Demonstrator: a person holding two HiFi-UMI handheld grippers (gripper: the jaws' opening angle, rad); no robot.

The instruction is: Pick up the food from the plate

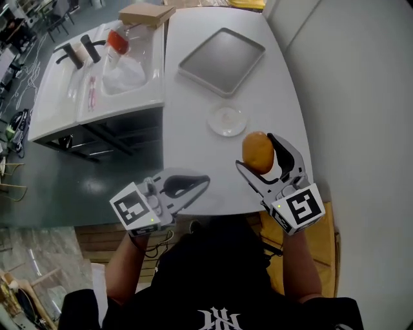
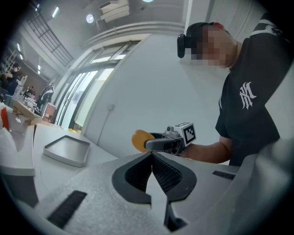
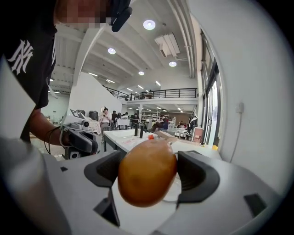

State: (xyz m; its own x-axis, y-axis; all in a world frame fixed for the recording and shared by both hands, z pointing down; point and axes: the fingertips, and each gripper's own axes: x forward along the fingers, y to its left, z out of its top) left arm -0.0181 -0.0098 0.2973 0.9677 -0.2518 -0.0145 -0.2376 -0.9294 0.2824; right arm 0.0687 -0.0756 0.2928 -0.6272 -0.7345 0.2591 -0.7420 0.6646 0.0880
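Observation:
An orange-brown bread roll (image 1: 258, 152) is held above the white table, clamped between the jaws of my right gripper (image 1: 259, 156). In the right gripper view the roll (image 3: 147, 172) fills the gap between both pads. A small clear plate (image 1: 227, 120) lies bare on the table just beyond the roll. My left gripper (image 1: 197, 183) hovers near the table's near edge, jaws pressed together with nothing in them. From the left gripper view (image 2: 151, 161) I see the roll (image 2: 140, 139) held in the right gripper (image 2: 154, 143).
A grey metal tray (image 1: 221, 60) lies on the far part of the table (image 1: 193, 148). A white sink unit (image 1: 97, 71) with a red-capped bottle (image 1: 117, 43) and black taps stands to the left. A cardboard box (image 1: 146, 13) sits at the back.

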